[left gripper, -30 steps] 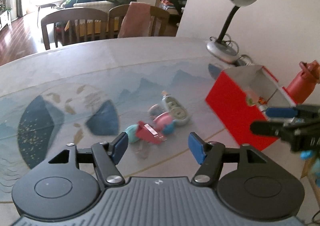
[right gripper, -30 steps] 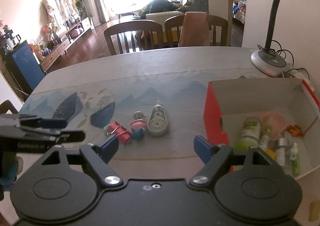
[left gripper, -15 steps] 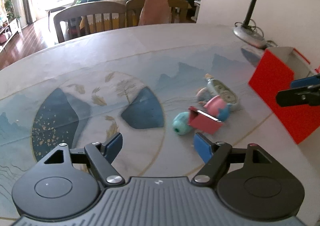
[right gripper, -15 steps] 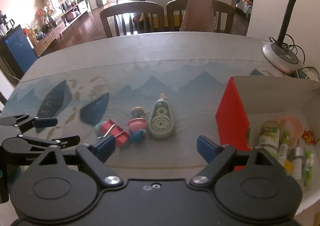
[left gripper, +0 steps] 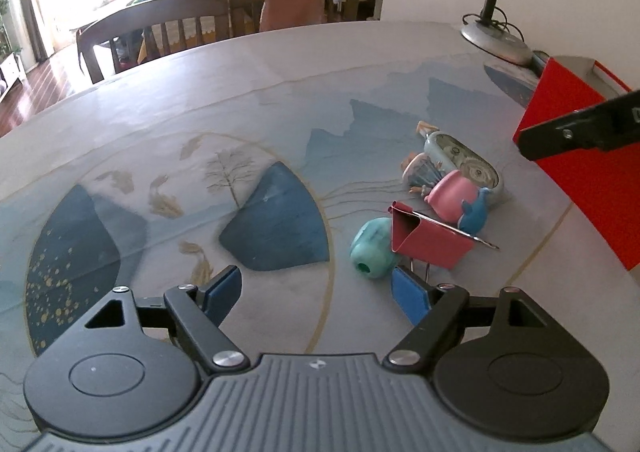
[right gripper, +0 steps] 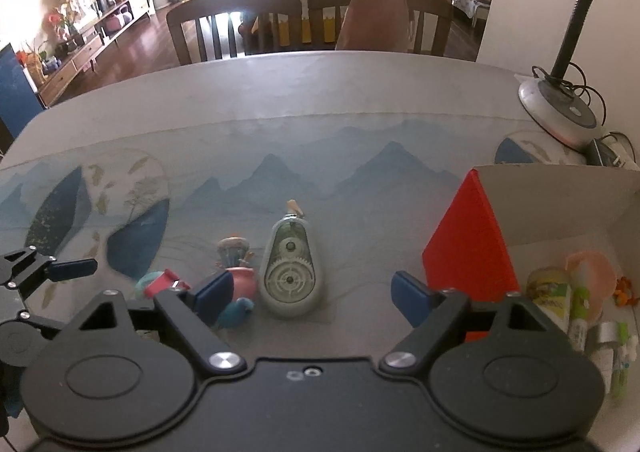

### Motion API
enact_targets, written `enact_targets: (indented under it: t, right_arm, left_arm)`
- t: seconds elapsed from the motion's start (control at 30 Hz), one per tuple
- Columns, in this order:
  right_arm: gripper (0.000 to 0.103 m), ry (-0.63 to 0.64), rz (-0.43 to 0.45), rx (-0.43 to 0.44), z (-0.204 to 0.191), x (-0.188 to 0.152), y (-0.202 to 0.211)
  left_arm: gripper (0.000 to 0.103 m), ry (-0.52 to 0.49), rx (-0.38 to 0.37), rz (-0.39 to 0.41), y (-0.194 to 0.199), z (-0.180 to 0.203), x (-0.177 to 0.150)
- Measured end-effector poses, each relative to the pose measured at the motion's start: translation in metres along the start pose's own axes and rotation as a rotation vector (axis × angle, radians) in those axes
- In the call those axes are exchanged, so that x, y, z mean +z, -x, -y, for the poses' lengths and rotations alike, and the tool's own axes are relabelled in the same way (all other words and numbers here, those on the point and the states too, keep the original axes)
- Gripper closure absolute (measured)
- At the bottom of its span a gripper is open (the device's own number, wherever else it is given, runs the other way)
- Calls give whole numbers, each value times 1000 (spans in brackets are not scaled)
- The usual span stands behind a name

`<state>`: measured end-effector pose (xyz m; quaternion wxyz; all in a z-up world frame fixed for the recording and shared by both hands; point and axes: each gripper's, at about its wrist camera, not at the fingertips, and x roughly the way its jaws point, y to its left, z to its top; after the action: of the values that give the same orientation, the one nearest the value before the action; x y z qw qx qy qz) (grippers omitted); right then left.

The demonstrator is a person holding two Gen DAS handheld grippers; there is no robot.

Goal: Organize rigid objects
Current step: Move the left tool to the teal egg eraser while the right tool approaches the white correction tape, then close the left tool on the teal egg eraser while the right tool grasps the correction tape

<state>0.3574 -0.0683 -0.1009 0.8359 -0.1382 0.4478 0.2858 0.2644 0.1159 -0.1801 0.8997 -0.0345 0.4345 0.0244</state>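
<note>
From my left wrist view my left gripper (left gripper: 318, 294) is spread wide at lower centre, the red binder clip (left gripper: 430, 238) right of centre, while in my right wrist view my right gripper (right gripper: 312, 294) gapes below the correction tape dispenser (right gripper: 290, 272), the red box (right gripper: 468, 252) at right.

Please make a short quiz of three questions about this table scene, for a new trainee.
1. True or false: both hand-held grippers, left and right, are open and hold nothing.
2. Which thing lies nearest the red binder clip?
A. teal sharpener
B. lamp base
C. red box
3. Fill in: the correction tape dispenser lies on the ____, outside the box.

Key: 1 true; 2 A; 3 table.
</note>
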Motion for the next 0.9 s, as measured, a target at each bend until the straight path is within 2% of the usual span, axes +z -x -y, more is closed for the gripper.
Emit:
enact_targets:
  t: [0.3, 0.5, 0.57, 0.9]
  right_arm:
    - [23, 18, -31, -26, -5, 9, -27]
    - [27, 40, -52, -54, -11, 11, -48]
    - [31, 43, -69, -52, -10, 11, -54]
    - [35, 62, -76, -36, -14, 15, -67]
  left_arm:
    - [21, -15, -27, 10, -14, 3, 5]
    - [21, -46, -14, 33, -18, 7, 5]
    - [21, -47, -10, 43, -19, 7, 6]
    - [23, -57, 1, 69, -24, 10, 9]
